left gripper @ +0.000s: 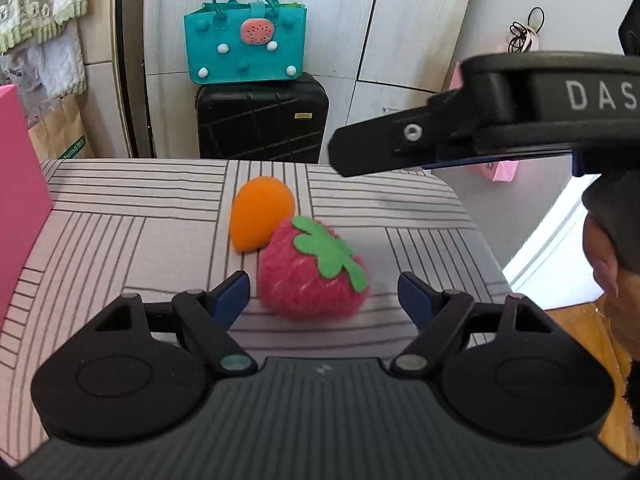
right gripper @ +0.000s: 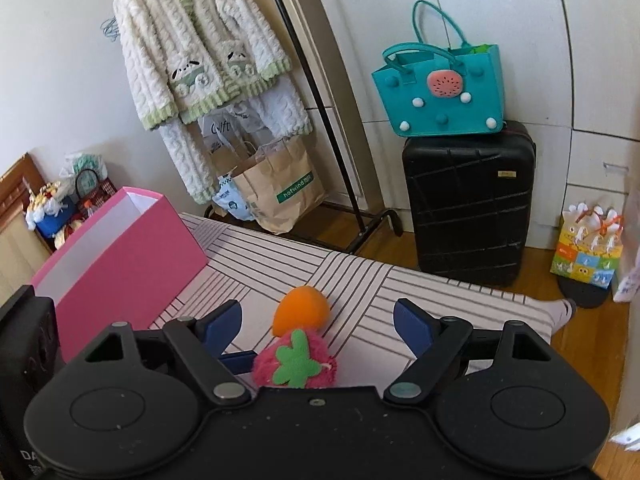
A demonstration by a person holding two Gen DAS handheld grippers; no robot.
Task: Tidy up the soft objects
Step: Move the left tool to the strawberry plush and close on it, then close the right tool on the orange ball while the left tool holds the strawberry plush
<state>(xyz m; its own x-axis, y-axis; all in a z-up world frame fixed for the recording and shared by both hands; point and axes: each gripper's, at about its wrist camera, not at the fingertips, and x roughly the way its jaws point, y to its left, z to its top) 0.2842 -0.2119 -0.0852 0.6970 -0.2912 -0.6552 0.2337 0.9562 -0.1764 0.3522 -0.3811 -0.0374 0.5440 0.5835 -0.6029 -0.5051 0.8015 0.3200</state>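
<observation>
A fluffy pink strawberry plush (left gripper: 304, 276) (right gripper: 296, 364) lies on the striped cloth of the table (left gripper: 120, 240), touching an orange plush (left gripper: 260, 216) (right gripper: 302, 312) behind it. My left gripper (left gripper: 324, 292) is open, with its blue pads on either side of the strawberry's near end and clear of it. My right gripper (right gripper: 318, 316) is open too and hovers over both plushes; its black finger (left gripper: 380, 148) crosses the upper right of the left wrist view. An open pink box (right gripper: 120, 256) (left gripper: 20, 200) stands at the table's left.
Beyond the table's far edge a teal felt bag (right gripper: 440, 92) sits on a black suitcase (right gripper: 468, 208). A clothes rack (right gripper: 320, 100) with a fluffy cardigan and a paper bag (right gripper: 280, 188) stands at the back left. A person's hand (left gripper: 608, 264) is at the right.
</observation>
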